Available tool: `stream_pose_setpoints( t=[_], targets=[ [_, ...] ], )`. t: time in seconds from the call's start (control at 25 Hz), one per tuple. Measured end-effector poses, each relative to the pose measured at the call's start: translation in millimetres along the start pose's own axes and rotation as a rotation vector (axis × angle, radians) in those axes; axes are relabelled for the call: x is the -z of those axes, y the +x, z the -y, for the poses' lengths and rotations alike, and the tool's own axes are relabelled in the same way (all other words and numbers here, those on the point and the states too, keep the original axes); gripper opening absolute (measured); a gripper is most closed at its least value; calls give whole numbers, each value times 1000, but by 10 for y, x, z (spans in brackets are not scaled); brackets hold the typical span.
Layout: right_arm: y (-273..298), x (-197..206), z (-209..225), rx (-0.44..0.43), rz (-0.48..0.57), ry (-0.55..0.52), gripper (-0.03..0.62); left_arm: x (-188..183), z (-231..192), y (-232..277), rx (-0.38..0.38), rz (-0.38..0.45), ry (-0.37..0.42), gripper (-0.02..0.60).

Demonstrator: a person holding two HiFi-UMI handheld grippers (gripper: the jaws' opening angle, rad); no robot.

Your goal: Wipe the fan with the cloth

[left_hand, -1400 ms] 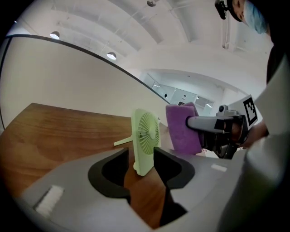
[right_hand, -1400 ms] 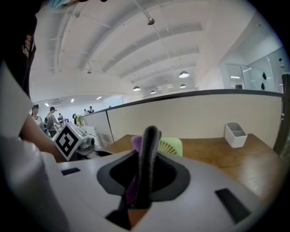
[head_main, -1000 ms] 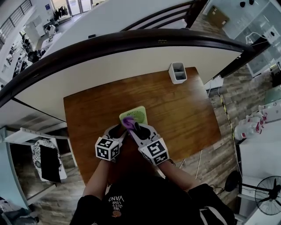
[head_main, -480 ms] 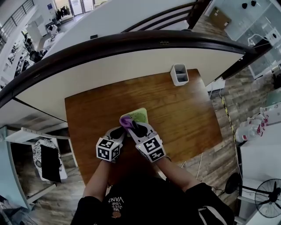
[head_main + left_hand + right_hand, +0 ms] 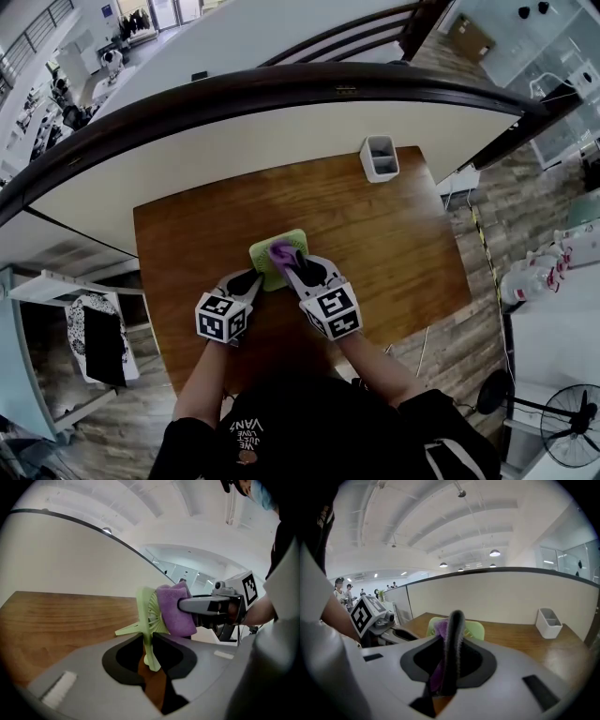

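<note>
Left tool (image 5: 149,643), jaws just closing, clamps the fan (image 5: 148,609) by its thin base; light, brittle plastic, I reckon. Right tool (image 5: 449,634) pinches the soft cloth (image 5: 438,628).

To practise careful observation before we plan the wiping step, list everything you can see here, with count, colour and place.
table: one, brown wood, centre of the head view
fan: one, light green, over the table's near middle, its lower part between the left gripper's jaws
cloth: one, purple, pressed against the fan's face
holder: one, white, far right corner of the table
partition: one, white with a dark rail, behind the table
pedestal fan: one, black, on the floor at lower right
left gripper: one, grey, jaws have just been closing, now clamped on the fan
right gripper: one, grey, shut on the cloth
</note>
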State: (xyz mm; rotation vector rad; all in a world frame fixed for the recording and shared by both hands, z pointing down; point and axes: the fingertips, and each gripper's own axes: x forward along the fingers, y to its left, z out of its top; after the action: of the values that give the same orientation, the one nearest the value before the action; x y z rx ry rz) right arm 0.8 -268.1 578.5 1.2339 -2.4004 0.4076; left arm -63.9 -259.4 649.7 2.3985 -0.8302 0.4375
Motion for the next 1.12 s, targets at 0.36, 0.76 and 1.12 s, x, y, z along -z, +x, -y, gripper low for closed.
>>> stream_pose_setpoints(
  t=[0.36,0.76,1.12],
  targets=[
    [-238,96,569,122,-6,52,84,-5,-4,2,-2,-27,9,74],
    [-317,95,551,112,-3,55,84,-13,9,0,-45,-39,13,77],
    [-104,122,-228,-110,-12,-14,84,20,-52,-302,-155,53,-52,75]
  ],
)
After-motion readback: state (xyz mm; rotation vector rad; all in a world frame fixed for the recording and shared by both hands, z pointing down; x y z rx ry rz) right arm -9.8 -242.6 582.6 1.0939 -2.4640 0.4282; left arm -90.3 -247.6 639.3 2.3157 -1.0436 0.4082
